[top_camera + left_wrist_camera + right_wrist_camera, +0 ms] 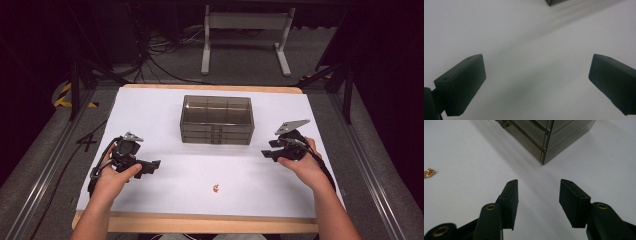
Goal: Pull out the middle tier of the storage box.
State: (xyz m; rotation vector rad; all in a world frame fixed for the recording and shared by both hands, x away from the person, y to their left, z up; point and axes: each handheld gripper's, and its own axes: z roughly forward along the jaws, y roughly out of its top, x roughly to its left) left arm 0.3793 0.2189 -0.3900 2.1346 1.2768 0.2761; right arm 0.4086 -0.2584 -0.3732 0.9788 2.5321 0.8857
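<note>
Trinket [216, 188] lies near the drawer box [217, 120], between both grippers [150, 166] [267, 148], whose fingers gape empty.

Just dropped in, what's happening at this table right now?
A person holds the left tongs and the right tongs over a white table, both open and empty. A smoky translucent plastic drawer box stands at the middle with its drawers shut. A small gold-coloured trinket lies loose near the front edge, between the hands, untouched.
</note>
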